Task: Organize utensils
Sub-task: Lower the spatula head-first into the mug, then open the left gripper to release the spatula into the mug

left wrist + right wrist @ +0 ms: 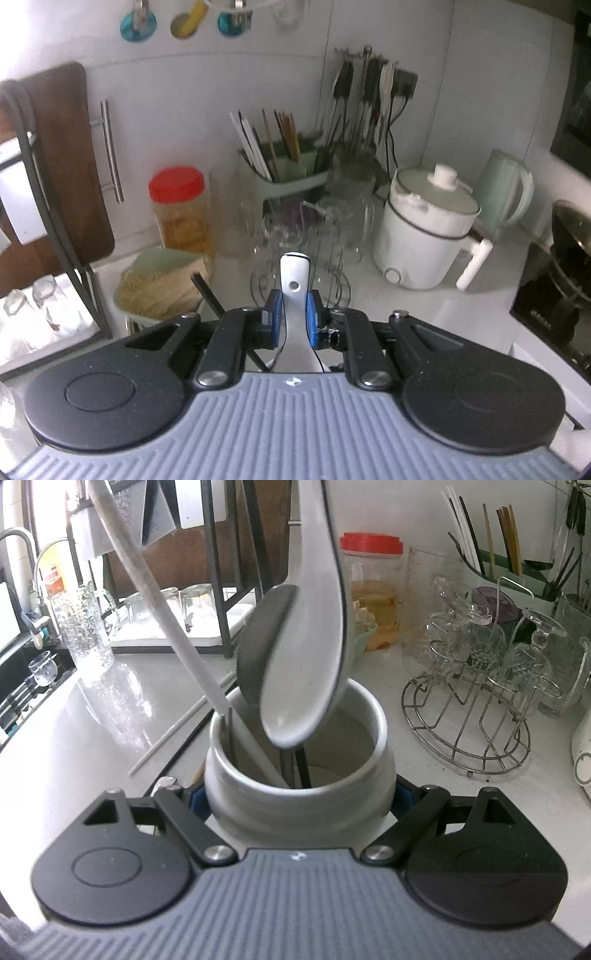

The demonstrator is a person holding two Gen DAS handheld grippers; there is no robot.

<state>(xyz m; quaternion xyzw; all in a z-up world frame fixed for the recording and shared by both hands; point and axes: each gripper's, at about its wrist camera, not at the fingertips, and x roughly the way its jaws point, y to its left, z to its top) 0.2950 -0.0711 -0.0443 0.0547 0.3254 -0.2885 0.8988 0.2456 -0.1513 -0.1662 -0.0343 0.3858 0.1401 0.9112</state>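
Observation:
My left gripper (293, 317) is shut on the handle of a white ceramic spoon (294, 291), which sticks out forward between the blue pads (274, 314). In the right wrist view that spoon (306, 657) hangs bowl-down just over the mouth of a white ceramic jar (295, 805). My right gripper (300, 803) is shut on the jar, one pad on each side of its body. A long white utensil (155, 598) leans in the jar's left side, and dark sticks stand inside it. Loose chopsticks (173, 731) lie on the counter behind the jar.
A wire rack of upturned glasses (476, 709) stands to the right, with a red-lidded jar (373, 587) and a green chopstick holder (280, 166) behind. A white electric cooker (424, 229) and pale green kettle (506, 192) sit at the right. A dish rack (218, 572) and a sink are at the left.

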